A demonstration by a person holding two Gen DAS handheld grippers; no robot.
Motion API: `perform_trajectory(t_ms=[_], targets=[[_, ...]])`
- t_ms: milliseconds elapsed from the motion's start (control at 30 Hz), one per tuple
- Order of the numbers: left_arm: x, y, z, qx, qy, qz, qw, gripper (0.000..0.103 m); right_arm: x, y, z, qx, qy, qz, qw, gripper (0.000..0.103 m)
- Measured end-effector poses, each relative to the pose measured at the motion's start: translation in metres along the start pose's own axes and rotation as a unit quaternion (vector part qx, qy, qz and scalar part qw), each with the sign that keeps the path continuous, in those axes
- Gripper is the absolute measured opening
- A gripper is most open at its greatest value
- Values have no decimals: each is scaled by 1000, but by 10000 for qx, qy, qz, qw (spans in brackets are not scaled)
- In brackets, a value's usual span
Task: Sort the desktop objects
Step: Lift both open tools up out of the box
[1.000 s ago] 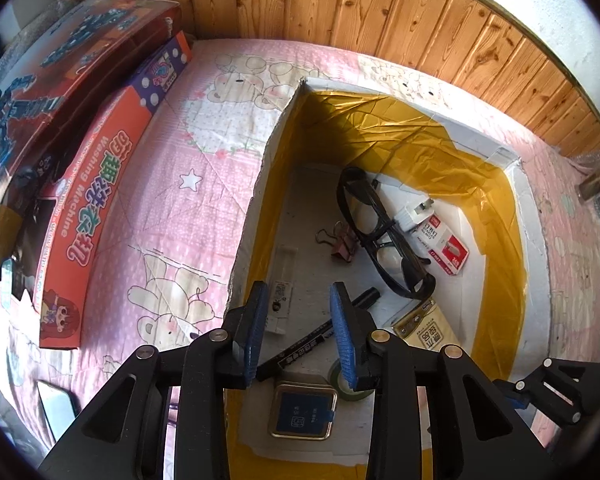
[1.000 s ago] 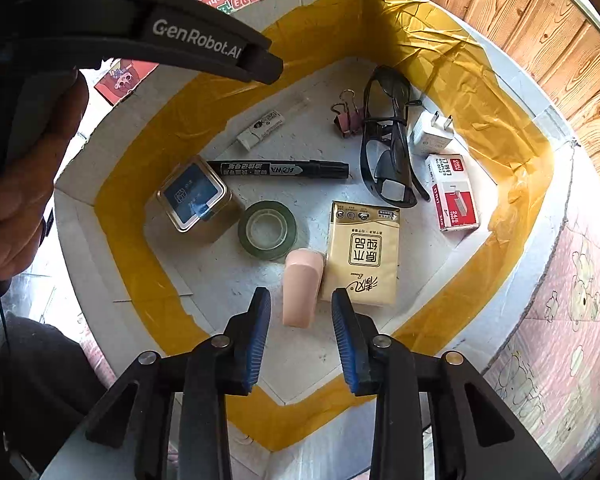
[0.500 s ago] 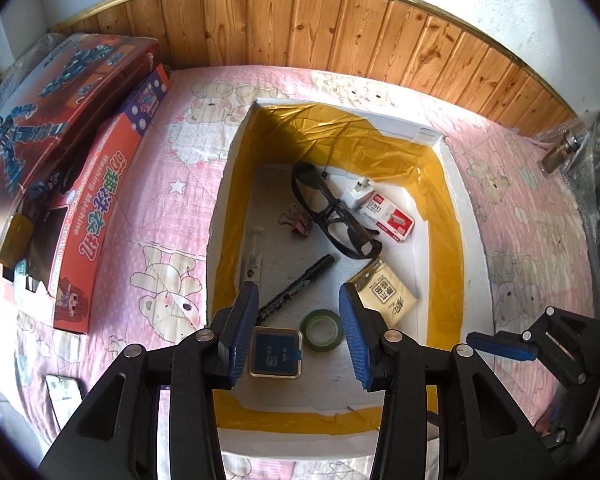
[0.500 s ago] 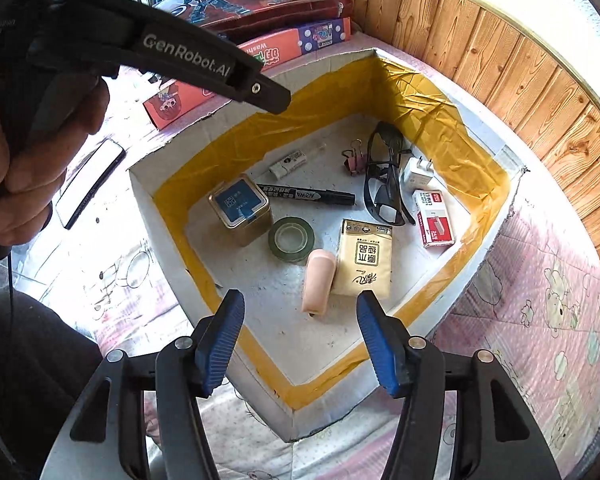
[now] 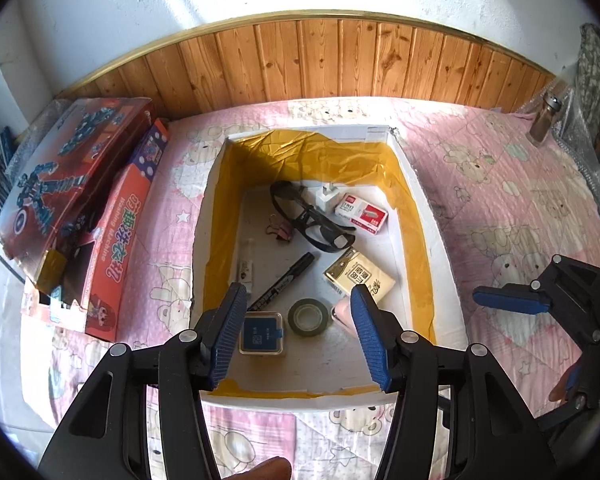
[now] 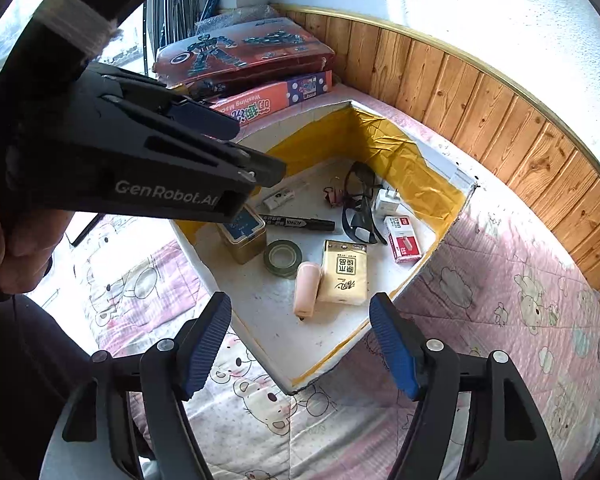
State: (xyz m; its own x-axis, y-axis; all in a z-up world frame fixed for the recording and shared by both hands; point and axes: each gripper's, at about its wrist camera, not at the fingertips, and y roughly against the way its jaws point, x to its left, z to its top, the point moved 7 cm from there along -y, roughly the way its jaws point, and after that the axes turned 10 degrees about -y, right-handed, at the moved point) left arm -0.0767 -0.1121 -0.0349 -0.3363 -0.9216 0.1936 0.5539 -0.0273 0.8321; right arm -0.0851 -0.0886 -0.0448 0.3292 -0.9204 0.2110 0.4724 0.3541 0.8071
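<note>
We see a pink bear-print quilt (image 5: 500,208) spread below wood panelling (image 5: 340,64). At nine o'clock on the quilt lie two toy cartons (image 5: 80,184), stacked. At the centre sits a white box (image 5: 428,216) lined along its walls with yellow tape.

Inside the box, in descending size:
- black glasses (image 5: 312,220), toward twelve o'clock;
- a yellow tissue pack (image 5: 358,278), at four o'clock, with a pink cylinder (image 6: 307,288) touching its side;
- a black marker (image 5: 284,282), lying diagonally near the centre;
- a square tin with a blue lid (image 5: 261,332), at seven o'clock;
- a red-and-white staple box (image 5: 360,215), at one o'clock, just beside a white plug adapter (image 5: 327,197);
- a roll of dark tape (image 5: 309,317), at six o'clock;
- a small white tube (image 5: 245,266), along the nine o'clock wall;
- a pink binder clip (image 5: 280,232), beside the glasses.

We note that the left gripper (image 5: 300,336) and the right gripper (image 6: 300,344) both hover above the box, jaws spreading wide, nothing between the pads.
</note>
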Motion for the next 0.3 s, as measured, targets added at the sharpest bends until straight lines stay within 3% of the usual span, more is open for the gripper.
perform_trajectory(t_ms=[167, 300], targets=[[-5, 16, -1, -333, 47, 196, 9992, 59, -3, -10, -7, 91, 79, -95, 9999, 74], [-11, 20, -1, -371, 69, 334, 9987, 59, -2, -9, -10, 93, 90, -89, 9999, 74]])
